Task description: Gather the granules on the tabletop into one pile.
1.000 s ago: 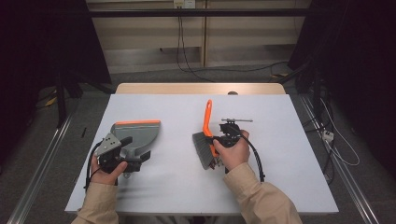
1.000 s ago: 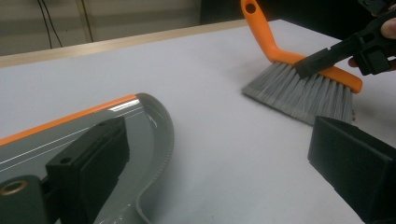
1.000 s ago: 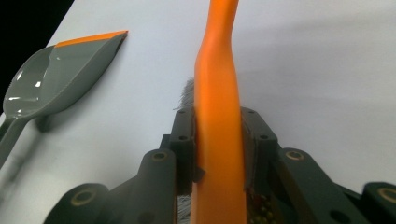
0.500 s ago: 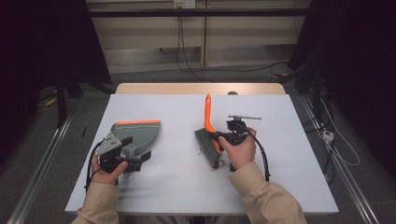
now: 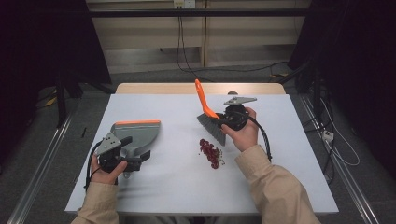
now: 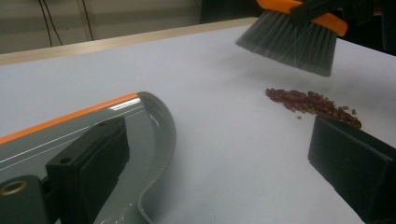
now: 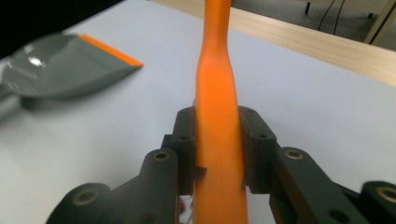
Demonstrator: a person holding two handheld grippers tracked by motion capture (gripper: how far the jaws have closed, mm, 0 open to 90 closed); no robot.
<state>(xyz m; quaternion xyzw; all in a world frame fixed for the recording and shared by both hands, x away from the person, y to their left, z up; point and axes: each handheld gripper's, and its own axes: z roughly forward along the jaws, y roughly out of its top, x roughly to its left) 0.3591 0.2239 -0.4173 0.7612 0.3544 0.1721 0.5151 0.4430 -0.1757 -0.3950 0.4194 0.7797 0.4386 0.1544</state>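
Brush (image 5: 212,119) lifted up and away since a second ago, uncovering red bits (image 5: 211,152), desk (image 5: 289,177) (pale grey), dustpan (image 5: 137,135) at left, left gripper (image 5: 122,154) fingers apart astride its handle, right gripper (image 5: 223,122) fingers clamped on brush handle.

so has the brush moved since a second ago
Yes. In the high view the brush in the right gripper has gone toward the table's far edge, uncovering a pile of red bits. The dustpan stays put.
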